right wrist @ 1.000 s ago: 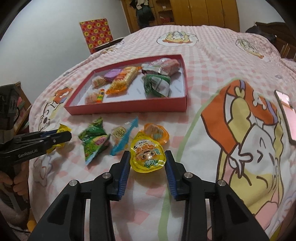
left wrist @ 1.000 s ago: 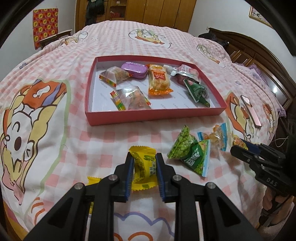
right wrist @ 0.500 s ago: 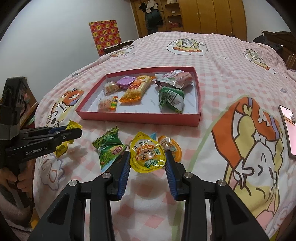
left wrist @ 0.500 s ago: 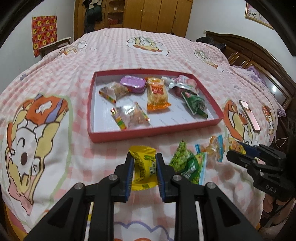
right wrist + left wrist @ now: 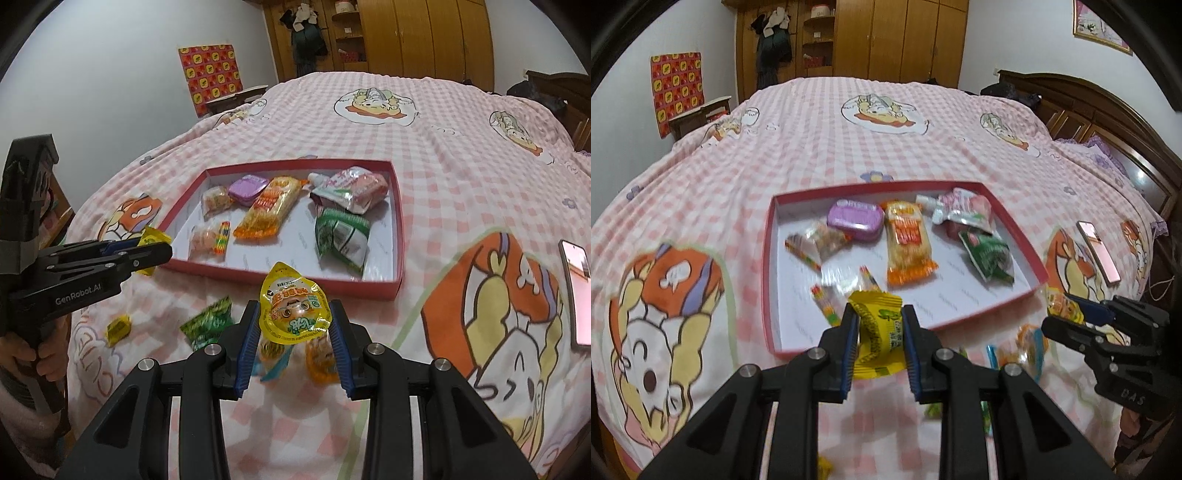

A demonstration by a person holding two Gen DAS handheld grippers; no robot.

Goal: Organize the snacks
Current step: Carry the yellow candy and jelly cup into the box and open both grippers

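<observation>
Clearly, in the left wrist view, the left gripper [image 5: 879, 343] is clamped on a yellow candy packet [image 5: 880, 338], held off the bed just short of the near rim of the red tray [image 5: 768, 280]. Only the packet's crumpled middle sits between the pads, so it could slide out or twist free if swung, and its hanging lower end could catch the rim on the way in. A clear candy bag [image 5: 831, 295] lies right behind that rim, so a drop there would pile up on it

Likewise, in the right wrist view, the right gripper [image 5: 293, 334] is closed on a yellow jelly pouch [image 5: 293, 314], lifted above the loose snacks [image 5: 208, 325] on the bedspread [image 5: 424, 122]. Its smooth, rounded film is pinched only by the sides and may squirt out. Both grippers point at the same near rim, so they might collide, or nudge the light tray across the soft bed
</observation>
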